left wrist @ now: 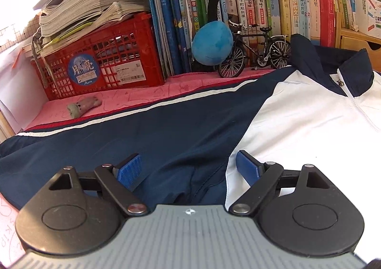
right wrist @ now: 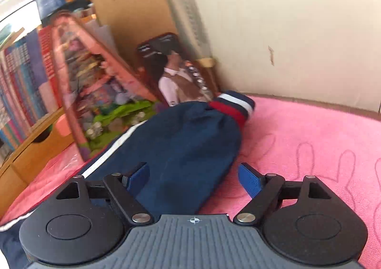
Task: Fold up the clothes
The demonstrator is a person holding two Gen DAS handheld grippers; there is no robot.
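Navy and white, the jacket [left wrist: 214,112] lies spread front-up on the pink cloth [left wrist: 133,95] that covers the counter, collar [left wrist: 352,71] toward the books, zip running down the white chest. One sleeve stretches away to my left with a white and red stripe along its upper edge; the other sleeve [right wrist: 181,150] runs out to my right and ends in a red, white and navy ribbed cuff [right wrist: 234,107] near the wall.

My left gripper [left wrist: 189,169] hovers low over the seam where the navy sleeve meets the white body, jaws spread wide and holding nothing. My right gripper [right wrist: 194,176] sits low over the right sleeve, jaws likewise spread, one blue pad over the navy cloth and the other over the pink cloth.

Judging from this, the garment lies flat with both sleeves out, and a sleeve fold seems the likely work. To do that well I would pinch only the sleeve layer near its edge, close fully before lifting (thin slippery fabric slides out easily), and carry it across the chest without dragging the body out of square.

Behind the jacket stand a red crate [left wrist: 100,64] with a round blue sticker reading "月亮" and "Moon", a model bicycle [left wrist: 254,52], a blue plush ball [left wrist: 212,41], and a row of books; one red spine reads "海底两万里", another "小学生同步作文". The right view is too blurred to read.
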